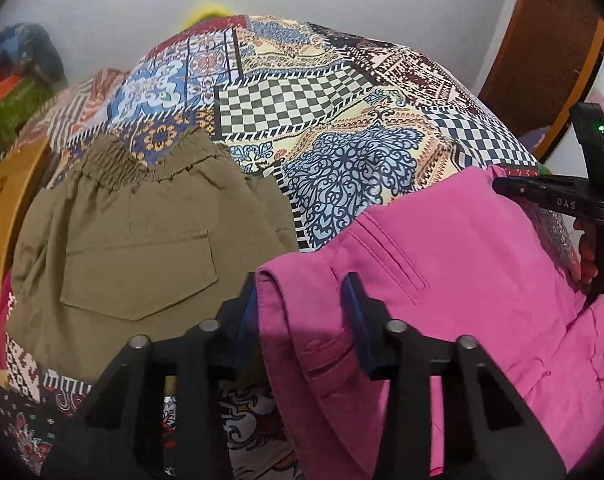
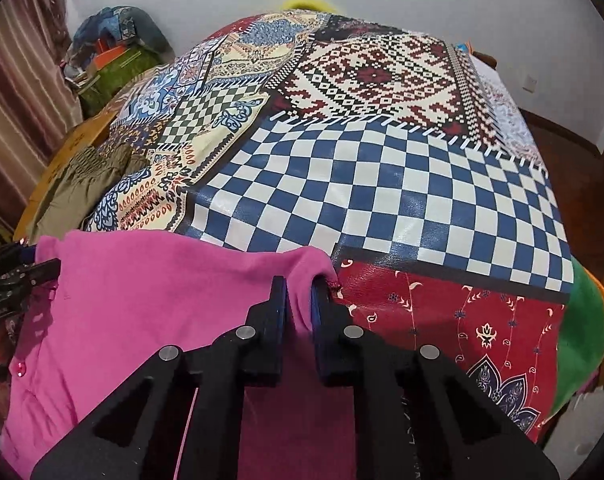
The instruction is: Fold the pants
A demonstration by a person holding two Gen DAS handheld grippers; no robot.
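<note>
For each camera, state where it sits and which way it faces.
Left wrist: rides the left claw, looking steeply down at the pink pants it bites and the olive pants; a hand holding the right claw shows at right.
Right wrist: rides the right claw, shut on a pink pants corner, facing down across the patchwork cloth.
Shared: both pants, cloth, each other's claw.

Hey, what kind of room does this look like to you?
Probably a lived-in room at home: a patterned tablecloth over the table, a curtain by the wall, and household clutter piled in the corner.
</note>
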